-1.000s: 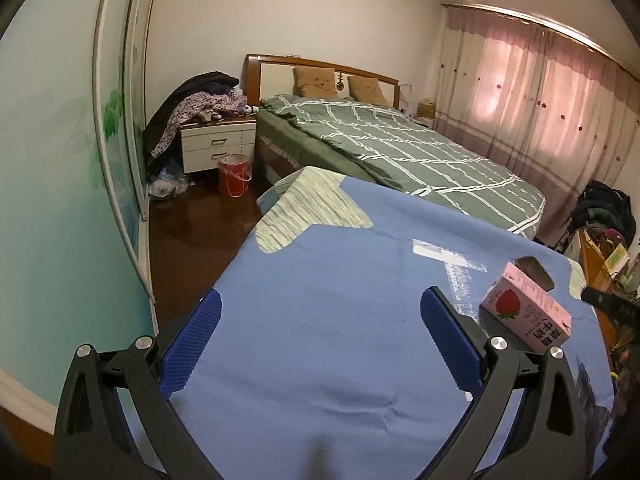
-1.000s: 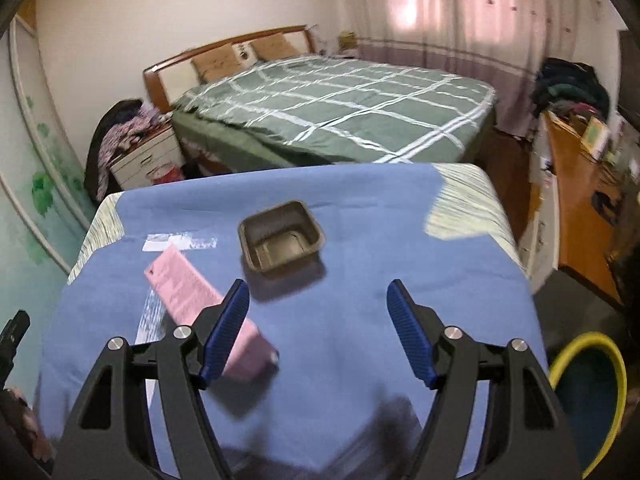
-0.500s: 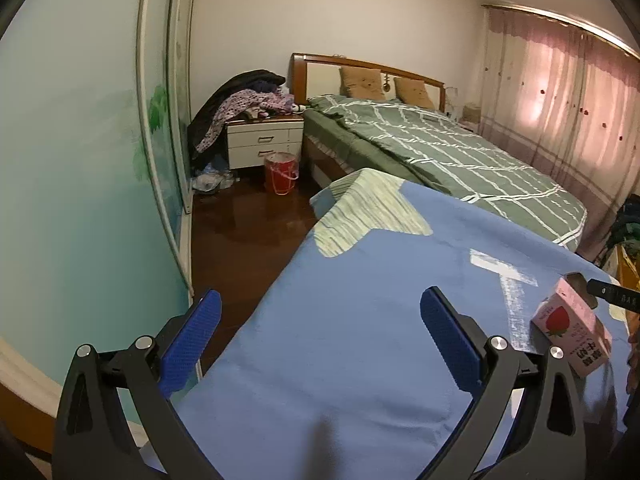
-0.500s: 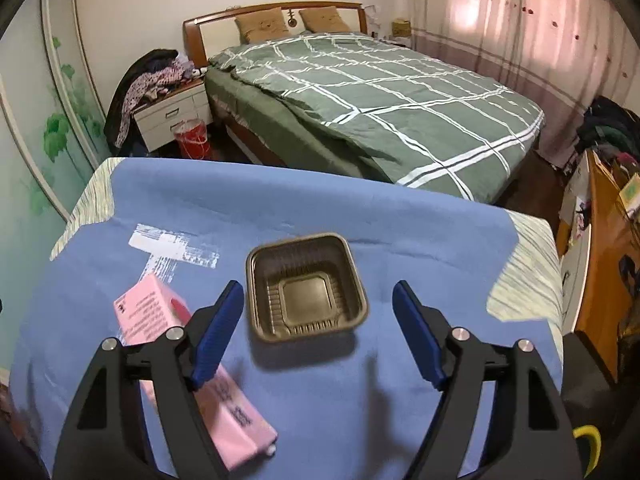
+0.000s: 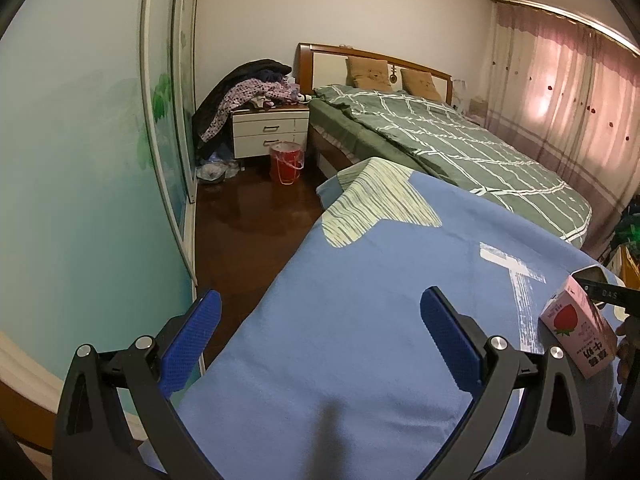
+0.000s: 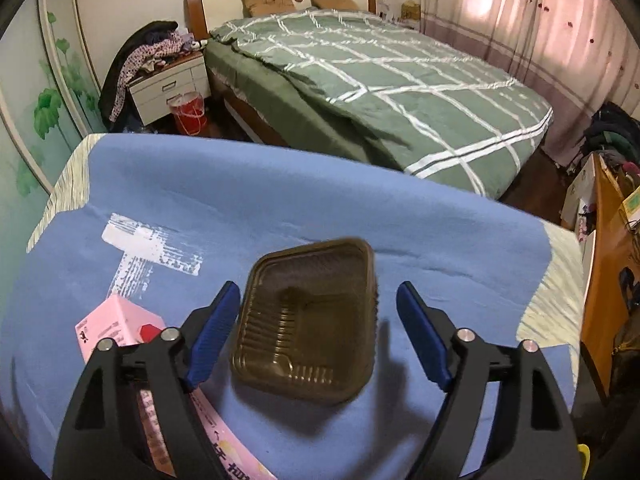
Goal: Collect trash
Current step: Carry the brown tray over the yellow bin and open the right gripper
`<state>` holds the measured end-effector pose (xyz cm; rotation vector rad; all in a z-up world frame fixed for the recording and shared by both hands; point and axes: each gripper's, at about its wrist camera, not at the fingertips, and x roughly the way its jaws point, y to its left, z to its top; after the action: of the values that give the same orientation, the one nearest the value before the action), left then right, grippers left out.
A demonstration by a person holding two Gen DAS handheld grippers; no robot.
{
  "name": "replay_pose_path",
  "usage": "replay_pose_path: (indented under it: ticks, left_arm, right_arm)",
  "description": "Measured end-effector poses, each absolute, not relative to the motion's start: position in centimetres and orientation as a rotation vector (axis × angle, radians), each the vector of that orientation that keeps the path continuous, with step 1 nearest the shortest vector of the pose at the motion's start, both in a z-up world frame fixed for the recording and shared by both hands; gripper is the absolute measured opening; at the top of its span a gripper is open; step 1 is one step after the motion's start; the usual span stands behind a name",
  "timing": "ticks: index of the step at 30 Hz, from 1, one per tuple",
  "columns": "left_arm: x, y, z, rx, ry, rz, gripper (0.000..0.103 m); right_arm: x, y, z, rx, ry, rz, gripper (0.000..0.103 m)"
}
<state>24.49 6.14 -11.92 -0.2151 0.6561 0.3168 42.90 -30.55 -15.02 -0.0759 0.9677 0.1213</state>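
A brown plastic tray (image 6: 308, 320) lies on the blue cloth-covered table (image 6: 280, 196). My right gripper (image 6: 320, 332) is open, and its blue fingers straddle the tray without touching it. A pink strawberry milk carton (image 6: 116, 324) lies just left of the tray, partly under the right gripper's left finger. The carton (image 5: 576, 328) also shows at the right edge of the left wrist view, with part of the tray (image 5: 596, 274) behind it. My left gripper (image 5: 320, 344) is open and empty above the table's left edge.
A bed with a green plaid quilt (image 6: 380, 68) stands beyond the table. A white nightstand (image 5: 270, 134) piled with clothes and a red bucket (image 5: 286, 160) stand by the bed. Dark wooden floor (image 5: 248, 232) lies left of the table. A wooden shelf (image 6: 608, 264) is at right.
My right gripper has moved forward and down so the brown tray now sits between its fingers. My left gripper has swung left, toward the table's edge and the floor.
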Motion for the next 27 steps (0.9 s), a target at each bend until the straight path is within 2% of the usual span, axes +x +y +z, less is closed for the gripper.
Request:
replay_pose_path:
  ticks: [1, 3, 5, 15, 27]
  left_arm:
    - [24.5, 6.1, -11.9, -0.216, 0.658, 0.314, 0.098]
    - [24.5, 6.0, -11.9, -0.218, 0.659, 0.311, 0.098]
    - [24.4, 6.0, -11.9, -0.22, 0.656, 0.309, 0.098]
    - [24.2, 5.4, -11.8, -0.21, 0.663, 0.282, 0.098]
    - [23.8, 4.6, -11.5, -0.208, 0.654, 0.235, 0.098]
  right_arm:
    - [43.1, -30.8, -15.1, -0.048, 0.984, 0.126, 0.06]
    - [43.4, -31.2, -15.3, -0.016, 1.01, 0.11, 0.021]
    - [43.4, -31.7, -15.4, 0.009, 1.019, 0.104, 0.012]
    - [38.8, -34.7, -11.7, 0.143, 0.928, 0.094, 0.012]
    - [24.3, -42.2, -9.6, 0.294, 0.804, -0.076, 0.012]
